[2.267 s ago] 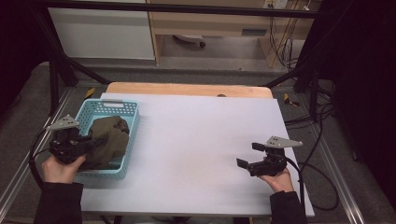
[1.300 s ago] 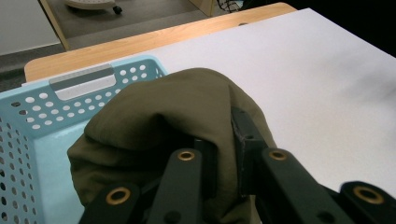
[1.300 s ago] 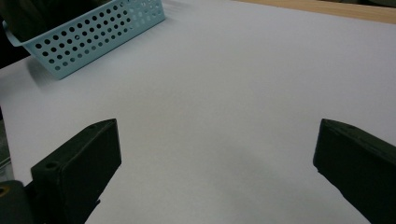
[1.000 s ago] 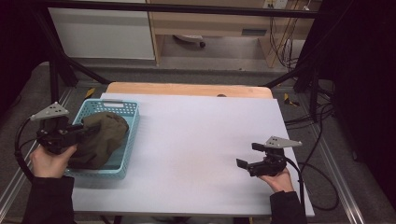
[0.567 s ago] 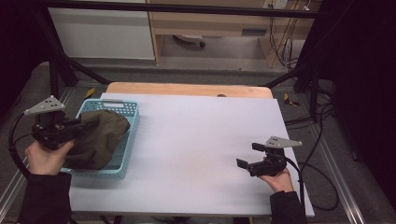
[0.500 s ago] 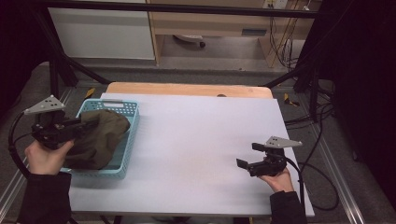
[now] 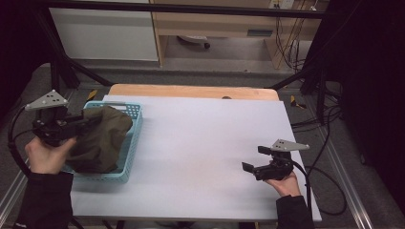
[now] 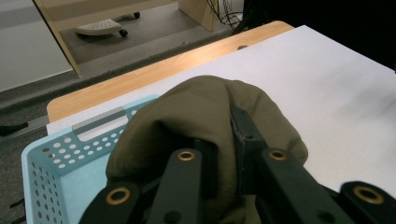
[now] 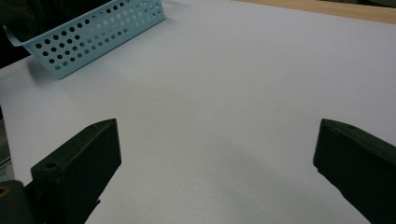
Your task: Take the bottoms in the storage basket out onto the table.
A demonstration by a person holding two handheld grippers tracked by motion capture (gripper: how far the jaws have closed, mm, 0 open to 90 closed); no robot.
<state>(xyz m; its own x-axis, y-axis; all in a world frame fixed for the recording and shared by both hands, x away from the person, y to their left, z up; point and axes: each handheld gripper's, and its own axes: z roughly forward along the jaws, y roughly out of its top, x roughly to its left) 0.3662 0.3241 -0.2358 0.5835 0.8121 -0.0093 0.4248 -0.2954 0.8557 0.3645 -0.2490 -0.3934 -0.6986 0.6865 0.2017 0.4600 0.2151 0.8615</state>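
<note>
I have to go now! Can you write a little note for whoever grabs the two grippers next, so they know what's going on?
Left gripper: shut on a fold of the olive cloth, bunched and raised over the blue basket, its lower part inside it.
Right gripper: open, holding nothing, above the bare white table.
Done: cloth gripped and partly lifted.
Left: probably lift it clear of the basket and lay it on the table; the right gripper can help.
</note>
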